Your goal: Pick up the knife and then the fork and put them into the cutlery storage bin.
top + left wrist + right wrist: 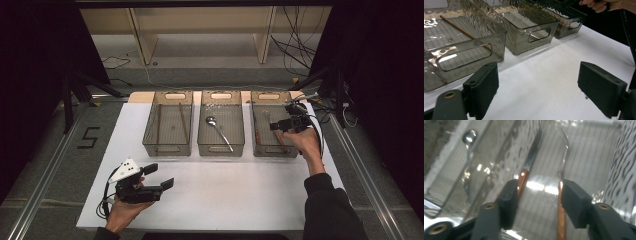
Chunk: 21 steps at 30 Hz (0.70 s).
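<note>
A wooden-handled fork lies in the right-hand bin of three smoky clear plastic bins set in a row on a white table, a wooden-handled knife lying beside it on the ribbed floor. The right gripper hangs just above that bin, held in the person's right hand; its jaws stand apart with nothing pressed between them, the fork's handle passing just inside the right-hand jaw in the right gripper view (whether it brushes the pad cannot be told) and the knife's handle showing beside the other jaw. In the middle bin a metal spoon lies slantwise, bowl toward the far wall. The left bin holds a pair of thin brown chopsticks, set well apart from each other. Well away from the bins, at the table's near left corner, the left gripper rests low over the white surface in the person's left hand, its jaws wide apart and empty, pointing along the table toward the bins.
</note>
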### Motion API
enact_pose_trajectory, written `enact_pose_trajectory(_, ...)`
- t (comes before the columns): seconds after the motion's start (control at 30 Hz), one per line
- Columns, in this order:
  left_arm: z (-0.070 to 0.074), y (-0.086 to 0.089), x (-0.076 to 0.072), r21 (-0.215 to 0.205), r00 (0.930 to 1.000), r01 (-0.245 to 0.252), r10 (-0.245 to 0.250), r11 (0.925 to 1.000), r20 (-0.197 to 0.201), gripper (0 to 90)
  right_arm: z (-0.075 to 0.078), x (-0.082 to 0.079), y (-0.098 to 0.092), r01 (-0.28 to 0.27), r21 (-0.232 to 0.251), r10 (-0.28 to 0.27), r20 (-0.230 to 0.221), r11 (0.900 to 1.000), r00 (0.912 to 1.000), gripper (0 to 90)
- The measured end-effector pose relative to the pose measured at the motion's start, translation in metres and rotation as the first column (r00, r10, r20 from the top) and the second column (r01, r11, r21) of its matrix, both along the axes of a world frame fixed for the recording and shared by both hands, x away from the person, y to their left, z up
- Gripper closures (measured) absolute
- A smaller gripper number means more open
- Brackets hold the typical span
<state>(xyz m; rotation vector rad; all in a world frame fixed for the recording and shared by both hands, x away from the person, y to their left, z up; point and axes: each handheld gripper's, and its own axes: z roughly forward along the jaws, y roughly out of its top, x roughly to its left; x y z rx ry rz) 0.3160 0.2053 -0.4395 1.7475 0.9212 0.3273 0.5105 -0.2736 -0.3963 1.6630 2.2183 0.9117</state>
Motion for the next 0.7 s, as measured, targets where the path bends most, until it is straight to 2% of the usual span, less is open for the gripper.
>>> enact_pose_trajectory(0.1,0.000,0.000,0.000,0.000,1.0000,0.001,-0.001,1.0000,0.000,16.7,0.009,-0.012,0.003,-0.029,0.034,0.026,0.083,0.999,0.9962,39.6)
enact_pose_trajectory(0.23,0.000,0.000,0.000,0.002,1.0000,0.000,0.000,1.0000,0.000,16.7,0.020,-0.038,0.008,-0.086,0.113,0.066,0.171,0.990,0.9830,32.6)
enact_pose_trajectory(0.43,0.000,0.000,0.000,-0.003,1.0000,-0.001,0.001,1.0000,-0.002,16.8,0.017,-0.091,0.021,-0.180,0.145,0.133,0.285,0.973,0.9493,25.4)
enact_pose_trajectory(0.53,0.000,0.000,0.000,-0.005,1.0000,-0.001,0.001,1.0000,-0.004,16.7,0.010,-0.118,0.028,-0.218,0.148,0.161,0.324,0.965,0.9325,22.7)
enact_pose_trajectory(0.7,0.001,0.000,0.001,-0.005,1.0000,-0.001,0.001,1.0000,-0.004,16.7,-0.004,-0.151,0.035,-0.251,0.196,0.171,0.349,0.948,0.9213,18.9)
